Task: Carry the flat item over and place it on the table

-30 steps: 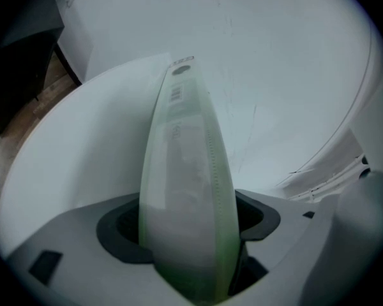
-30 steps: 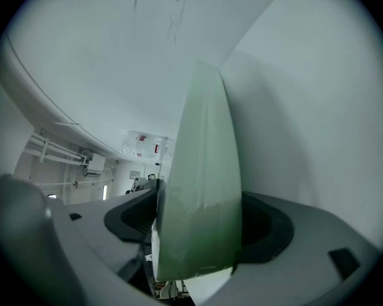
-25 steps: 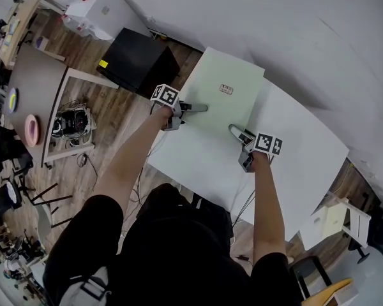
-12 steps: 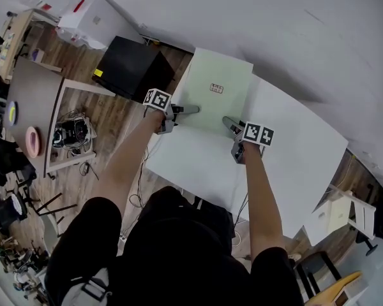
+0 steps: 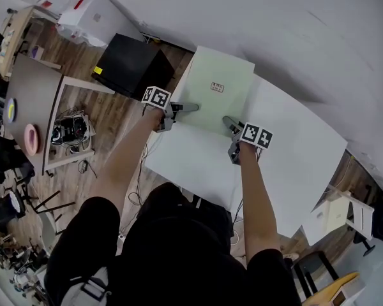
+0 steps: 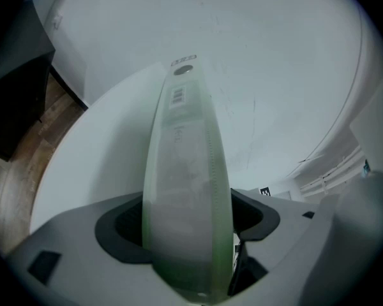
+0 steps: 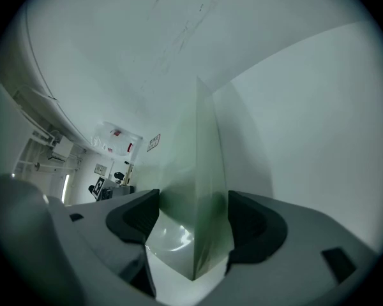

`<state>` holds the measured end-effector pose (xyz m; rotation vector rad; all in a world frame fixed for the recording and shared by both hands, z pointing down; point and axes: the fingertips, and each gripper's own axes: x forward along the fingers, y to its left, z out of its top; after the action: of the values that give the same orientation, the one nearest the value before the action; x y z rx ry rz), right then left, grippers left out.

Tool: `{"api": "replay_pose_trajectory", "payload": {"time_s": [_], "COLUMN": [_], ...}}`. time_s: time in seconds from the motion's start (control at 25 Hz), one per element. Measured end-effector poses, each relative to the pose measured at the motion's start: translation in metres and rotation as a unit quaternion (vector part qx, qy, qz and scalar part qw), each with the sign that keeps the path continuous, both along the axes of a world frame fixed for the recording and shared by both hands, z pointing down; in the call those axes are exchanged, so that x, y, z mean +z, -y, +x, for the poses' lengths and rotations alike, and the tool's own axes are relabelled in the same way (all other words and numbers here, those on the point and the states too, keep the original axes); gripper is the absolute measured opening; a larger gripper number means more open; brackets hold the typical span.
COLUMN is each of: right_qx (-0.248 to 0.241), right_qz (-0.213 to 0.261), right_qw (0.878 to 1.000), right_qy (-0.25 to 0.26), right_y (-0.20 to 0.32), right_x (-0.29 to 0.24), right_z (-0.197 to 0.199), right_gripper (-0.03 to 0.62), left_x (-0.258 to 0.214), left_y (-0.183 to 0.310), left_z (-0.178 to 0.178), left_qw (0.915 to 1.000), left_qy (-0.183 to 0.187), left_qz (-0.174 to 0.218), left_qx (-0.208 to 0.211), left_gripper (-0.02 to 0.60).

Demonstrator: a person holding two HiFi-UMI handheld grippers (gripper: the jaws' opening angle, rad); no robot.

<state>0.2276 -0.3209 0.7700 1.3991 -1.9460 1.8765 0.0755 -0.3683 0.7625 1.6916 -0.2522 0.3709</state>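
A pale green flat board point(image 5: 218, 89) with a small label is held level over the far left part of the white table point(image 5: 287, 152). My left gripper point(image 5: 190, 108) is shut on its near left edge. My right gripper point(image 5: 228, 122) is shut on its near right corner. In the left gripper view the green board point(image 6: 186, 190) runs edge-on out of the left gripper point(image 6: 188, 234). The right gripper view shows the thin board point(image 7: 201, 203) pinched in the right gripper point(image 7: 195, 234), with the table's white top beyond.
A black box point(image 5: 131, 65) stands on the wooden floor left of the table. Further left are a brown desk point(image 5: 32, 101) and a white cabinet point(image 5: 89, 14). A white wall runs behind the table. A small stand point(image 5: 335, 218) sits at the right.
Both grippers and the green board have shifted slightly left and away over the last second, still gripped the same way. Little differs from half a second ago.
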Motion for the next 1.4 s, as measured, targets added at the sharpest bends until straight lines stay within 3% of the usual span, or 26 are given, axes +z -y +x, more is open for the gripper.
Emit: {"api": "replay_pose_trajectory", "payload": {"time_s": [0.32, 0.6, 0.88, 1.04, 1.12, 1.24, 1.4], "right_qx": [0.001, 0.026, 0.062, 0.064, 0.051, 0.027, -0.006], "right_qz": [0.002, -0.004, 0.009, 0.035, 0.054, 0.088, 0.146], "right_qw": [1.0, 0.999, 0.998, 0.997, 0.996, 0.993, 0.987], "right_qy": [-0.026, -0.027, -0.016, -0.036, -0.052, -0.074, -0.074], "right_y": [-0.004, -0.004, -0.008, -0.025, -0.039, -0.066, -0.102], "right_x": [0.005, 0.002, 0.0, -0.019, -0.035, -0.065, -0.112], "right_z": [0.002, 0.001, -0.002, 0.011, 0.008, -0.005, -0.034], "right_gripper": [0.354, 0.354, 0.354, 0.354, 0.354, 0.354, 0.354], "left_x": [0.005, -0.014, -0.018, -0.047, -0.07, -0.11, -0.139], "left_y": [-0.004, 0.002, 0.012, 0.005, -0.009, -0.046, -0.106], "left_z": [-0.031, -0.036, -0.047, -0.055, -0.055, -0.05, -0.052], "left_qw": [0.9963, 0.9947, 0.9865, 0.9815, 0.9803, 0.9768, 0.9719], "left_qy": [0.065, 0.045, 0.073, 0.055, 0.029, -0.017, -0.038], "left_qz": [0.043, 0.091, 0.132, 0.162, 0.172, 0.191, 0.218], "left_qx": [0.036, -0.013, -0.064, -0.085, -0.093, -0.095, -0.08], "left_gripper": [0.354, 0.354, 0.354, 0.354, 0.354, 0.354, 0.353]}}
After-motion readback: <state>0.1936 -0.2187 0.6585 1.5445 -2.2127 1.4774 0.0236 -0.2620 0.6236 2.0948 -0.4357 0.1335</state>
